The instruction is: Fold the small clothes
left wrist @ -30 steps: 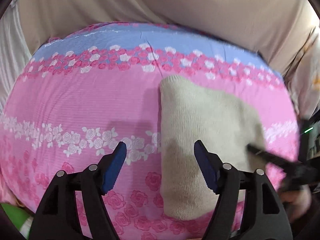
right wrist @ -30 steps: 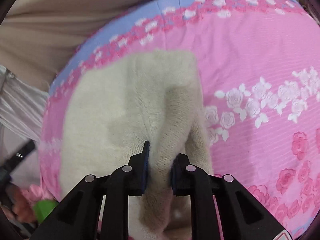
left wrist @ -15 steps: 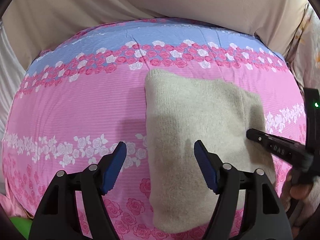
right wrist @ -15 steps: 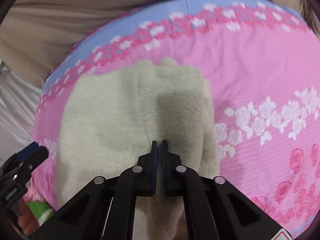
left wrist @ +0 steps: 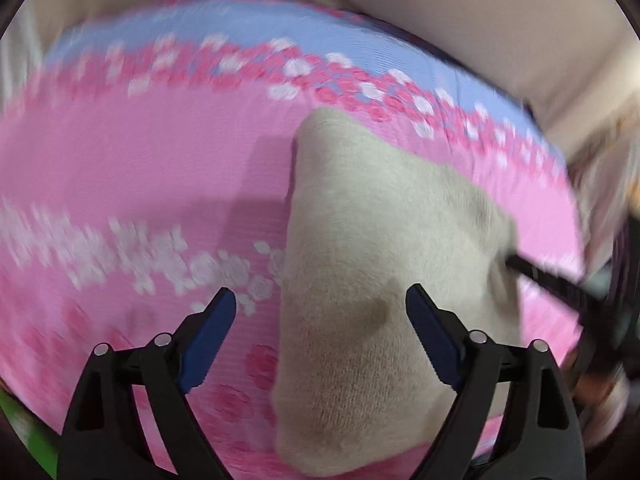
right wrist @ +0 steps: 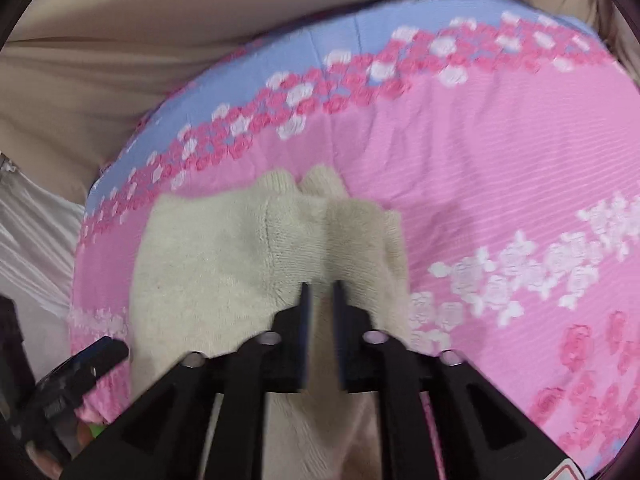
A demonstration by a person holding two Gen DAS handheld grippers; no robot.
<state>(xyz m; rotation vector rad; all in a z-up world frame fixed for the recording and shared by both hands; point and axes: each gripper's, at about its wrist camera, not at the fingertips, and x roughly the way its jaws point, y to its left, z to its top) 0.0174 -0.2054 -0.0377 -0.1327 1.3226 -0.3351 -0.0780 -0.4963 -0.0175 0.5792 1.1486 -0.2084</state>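
A small cream knitted garment [left wrist: 380,264] lies folded on a pink floral bedsheet [left wrist: 140,176]. My left gripper [left wrist: 320,312] is open and empty, hovering over the garment's near left edge. My right gripper [right wrist: 320,292] has its jaws a narrow gap apart with a fold of the cream garment [right wrist: 248,256] between them. The right gripper also shows as a dark blurred shape at the garment's right edge in the left wrist view [left wrist: 560,284]. The left gripper shows at the lower left of the right wrist view [right wrist: 80,372].
The sheet [right wrist: 500,184] has a blue band with roses along its far edge [right wrist: 320,64]. Beige fabric [left wrist: 440,8] rises behind the bed. A green object [left wrist: 28,436] peeks out at the lower left.
My right gripper's jaws were shut flat half a second ago and now stand slightly apart around a raised fold of the garment. The left wrist view has swung and blurred; its jaws stay open.
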